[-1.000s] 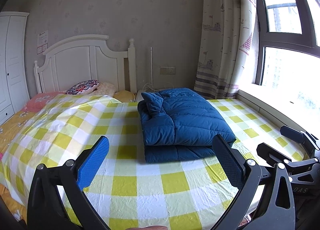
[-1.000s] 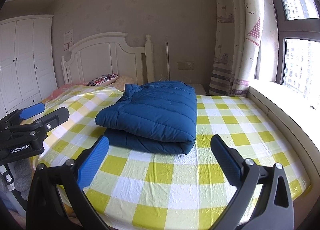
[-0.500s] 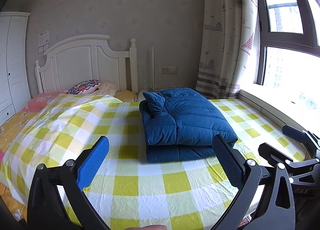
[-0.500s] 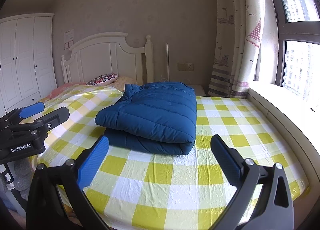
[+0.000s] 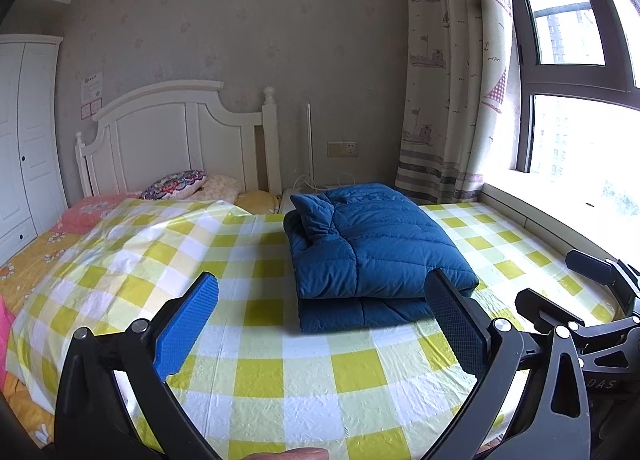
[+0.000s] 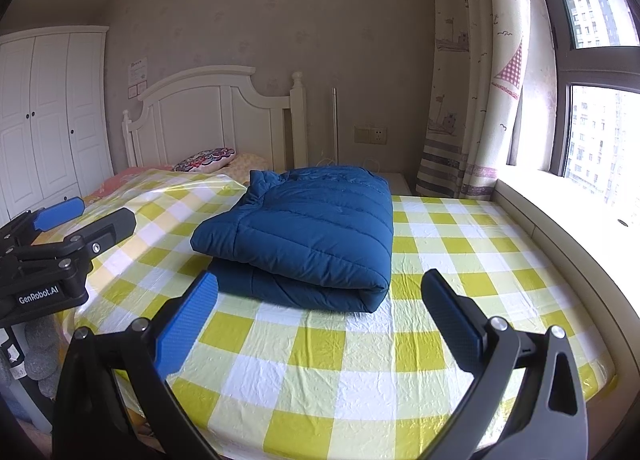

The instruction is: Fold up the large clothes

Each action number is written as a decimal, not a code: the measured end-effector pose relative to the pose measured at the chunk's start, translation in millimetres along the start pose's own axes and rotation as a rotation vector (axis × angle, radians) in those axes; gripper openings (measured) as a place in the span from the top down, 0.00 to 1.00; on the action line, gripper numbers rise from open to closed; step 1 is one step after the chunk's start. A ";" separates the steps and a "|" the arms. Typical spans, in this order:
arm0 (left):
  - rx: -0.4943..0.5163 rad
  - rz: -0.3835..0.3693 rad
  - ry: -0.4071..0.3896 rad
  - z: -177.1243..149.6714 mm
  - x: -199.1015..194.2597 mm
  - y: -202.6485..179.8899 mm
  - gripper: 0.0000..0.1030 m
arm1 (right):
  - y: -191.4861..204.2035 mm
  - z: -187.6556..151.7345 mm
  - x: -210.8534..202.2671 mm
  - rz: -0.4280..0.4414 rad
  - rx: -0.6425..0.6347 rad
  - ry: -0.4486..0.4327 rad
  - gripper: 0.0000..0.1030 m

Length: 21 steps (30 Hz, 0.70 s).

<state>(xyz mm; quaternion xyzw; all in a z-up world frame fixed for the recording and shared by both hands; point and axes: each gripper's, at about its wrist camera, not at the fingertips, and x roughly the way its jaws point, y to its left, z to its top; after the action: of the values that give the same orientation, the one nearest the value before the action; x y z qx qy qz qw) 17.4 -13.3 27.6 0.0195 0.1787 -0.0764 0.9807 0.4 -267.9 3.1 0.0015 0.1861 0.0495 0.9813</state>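
A dark blue quilted jacket [image 5: 372,248] lies folded into a thick rectangular bundle on the yellow and white checked sheet [image 5: 280,376] of the bed. In the right wrist view the same jacket [image 6: 308,232] shows its rounded fold toward me. My left gripper [image 5: 320,312] hangs open near the foot of the bed, short of the jacket and holding nothing. My right gripper [image 6: 318,310] is open too, empty and clear of the jacket. Each gripper shows at the edge of the other's view.
A white headboard [image 5: 168,140] and pillows [image 5: 176,184] stand at the far end. A white wardrobe [image 6: 44,116] is on the left. Curtain [image 5: 452,72] and window sill [image 5: 560,216] run along the right side. A fingertip [image 5: 288,454] shows at the bottom edge.
Both grippers have drawn slightly back and up from the bed; the jacket has not moved and both stay open.
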 end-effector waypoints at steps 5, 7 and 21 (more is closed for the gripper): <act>0.016 0.028 -0.033 3.2 -8.1 -1.5 0.04 | 2.5 1.7 -2.2 -0.002 -0.012 -0.009 0.02; 0.027 0.045 -0.056 4.4 -13.3 -2.6 0.04 | 4.0 2.0 -2.8 -0.003 -0.017 -0.011 0.02; 0.019 -0.074 0.194 -18.9 52.4 -2.6 0.04 | -4.8 -21.9 38.4 0.039 0.022 0.107 0.02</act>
<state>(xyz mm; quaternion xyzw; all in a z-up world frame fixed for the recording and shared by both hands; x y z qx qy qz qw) 58.9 -22.1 -8.7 0.0293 0.2729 -0.1117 0.9551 28.5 -269.3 -31.4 0.0133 0.2387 0.0665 0.9687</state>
